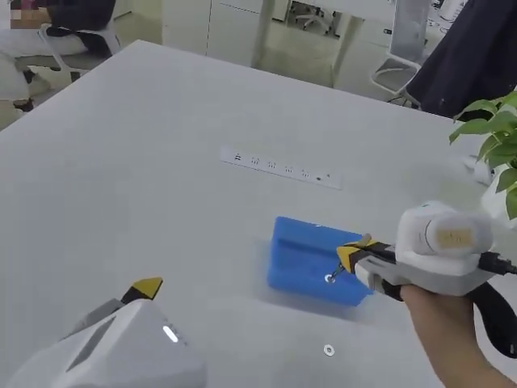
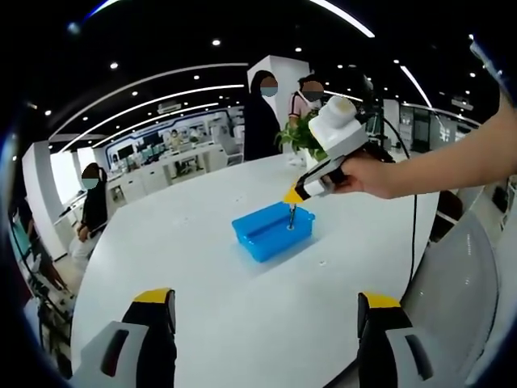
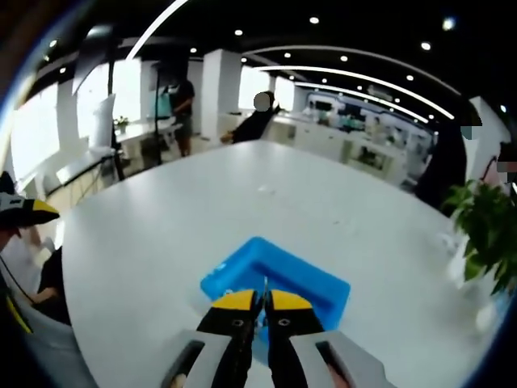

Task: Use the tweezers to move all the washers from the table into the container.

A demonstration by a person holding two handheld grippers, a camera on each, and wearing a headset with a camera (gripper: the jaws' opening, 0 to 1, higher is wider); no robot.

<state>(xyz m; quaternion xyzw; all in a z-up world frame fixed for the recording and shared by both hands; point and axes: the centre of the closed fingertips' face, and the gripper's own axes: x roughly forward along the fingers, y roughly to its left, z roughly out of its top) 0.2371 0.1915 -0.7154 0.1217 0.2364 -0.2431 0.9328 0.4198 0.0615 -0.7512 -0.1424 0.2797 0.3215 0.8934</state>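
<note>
Tweezers (image 1: 334,272) mostly hidden between right tongs (image 1: 350,255)

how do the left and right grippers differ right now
The left gripper has its jaws spread wide and holds nothing; the right gripper is shut on the tweezers. The left gripper is well back from the blue container; the right gripper hangs over that container, tweezers pointing down into it. Both have yellow-tipped jaws and white bodies.
</note>
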